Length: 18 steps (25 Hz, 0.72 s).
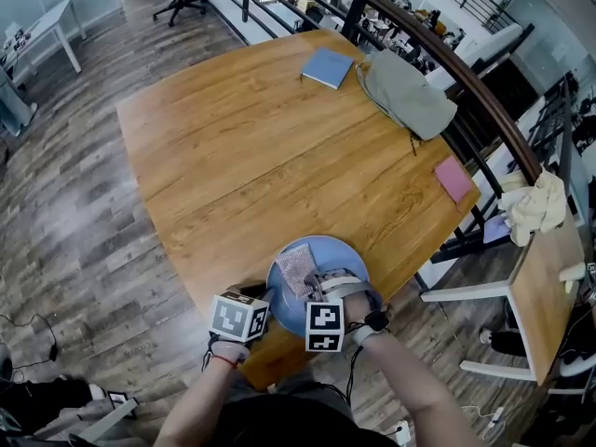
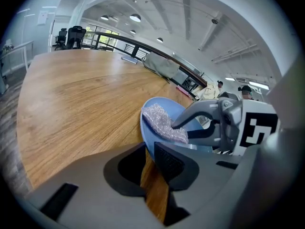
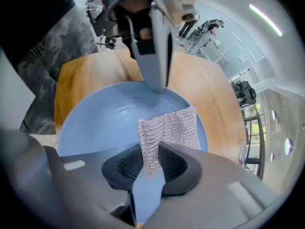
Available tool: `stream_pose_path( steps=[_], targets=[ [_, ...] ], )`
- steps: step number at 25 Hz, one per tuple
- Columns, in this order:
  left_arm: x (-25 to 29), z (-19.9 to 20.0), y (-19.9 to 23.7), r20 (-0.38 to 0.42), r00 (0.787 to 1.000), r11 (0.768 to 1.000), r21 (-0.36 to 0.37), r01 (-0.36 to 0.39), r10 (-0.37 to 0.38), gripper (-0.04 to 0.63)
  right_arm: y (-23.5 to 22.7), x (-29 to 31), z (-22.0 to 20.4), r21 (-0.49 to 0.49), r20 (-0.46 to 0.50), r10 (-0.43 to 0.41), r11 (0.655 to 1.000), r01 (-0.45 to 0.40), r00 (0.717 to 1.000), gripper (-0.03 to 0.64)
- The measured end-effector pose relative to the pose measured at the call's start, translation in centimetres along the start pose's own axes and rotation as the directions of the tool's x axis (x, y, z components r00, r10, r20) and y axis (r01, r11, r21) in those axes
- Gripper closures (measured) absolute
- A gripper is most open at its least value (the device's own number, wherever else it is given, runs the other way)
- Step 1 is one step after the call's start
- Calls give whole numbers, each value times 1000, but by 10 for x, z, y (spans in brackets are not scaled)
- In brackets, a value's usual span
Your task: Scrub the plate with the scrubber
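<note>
Plate point(image 1: 335, 250) near rim hidden behind left gripper point(image 1: 268, 298), right gripper point(image 1: 315, 287). Scrubber point(image 3: 167, 128) lower end buried between right jaws.

- The middle of the table point(image 1: 251, 156) is being left bare, so a wide way is being offered beyond the plate point(image 1: 331, 248).
- The far edge is being taken up by a notebook point(image 1: 328, 67), a bag point(image 1: 407, 94) and a pink pad point(image 1: 453, 178).
- The right side is being closed off by a railing point(image 1: 477, 89).
- The near edge is being crowded by the plate, the left gripper point(image 2: 147, 156) clamped on its rim, and the right gripper point(image 3: 151, 163) gripping the scrubber point(image 3: 171, 128) over it.
</note>
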<state>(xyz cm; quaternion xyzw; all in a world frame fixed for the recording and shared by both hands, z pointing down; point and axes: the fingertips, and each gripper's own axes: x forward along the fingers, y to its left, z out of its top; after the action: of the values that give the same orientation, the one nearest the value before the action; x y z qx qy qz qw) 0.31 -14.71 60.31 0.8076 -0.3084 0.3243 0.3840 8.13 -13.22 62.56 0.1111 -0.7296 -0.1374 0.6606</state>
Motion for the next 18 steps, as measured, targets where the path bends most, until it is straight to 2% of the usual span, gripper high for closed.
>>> stream_pose_path(
  steps=[3, 8, 11, 14, 18],
  targets=[
    [-3, -1, -1, 9, 1000, 1000, 16, -16, 16, 540, -19, 7, -15, 13, -45, -61, 998, 61, 997, 522],
    [-5, -8, 1, 37, 999, 999, -19, -34, 35, 538, -31, 11, -28, 37, -86, -78, 996, 81, 993, 522],
    [-7, -6, 6, 53, 997, 998, -31, -52, 54, 538, -35, 10, -53, 55, -168, -94, 993, 105, 981, 522],
    [-10, -5, 12, 77, 995, 996, -70, -58, 63, 546, -28, 5, -78, 118, -200, -70, 988, 95, 977, 522],
    [-10, -1, 16, 86, 993, 994, -86, -69, 77, 551, -10, -10, -91, 138, -207, -12, 990, 42, 978, 522]
  ],
)
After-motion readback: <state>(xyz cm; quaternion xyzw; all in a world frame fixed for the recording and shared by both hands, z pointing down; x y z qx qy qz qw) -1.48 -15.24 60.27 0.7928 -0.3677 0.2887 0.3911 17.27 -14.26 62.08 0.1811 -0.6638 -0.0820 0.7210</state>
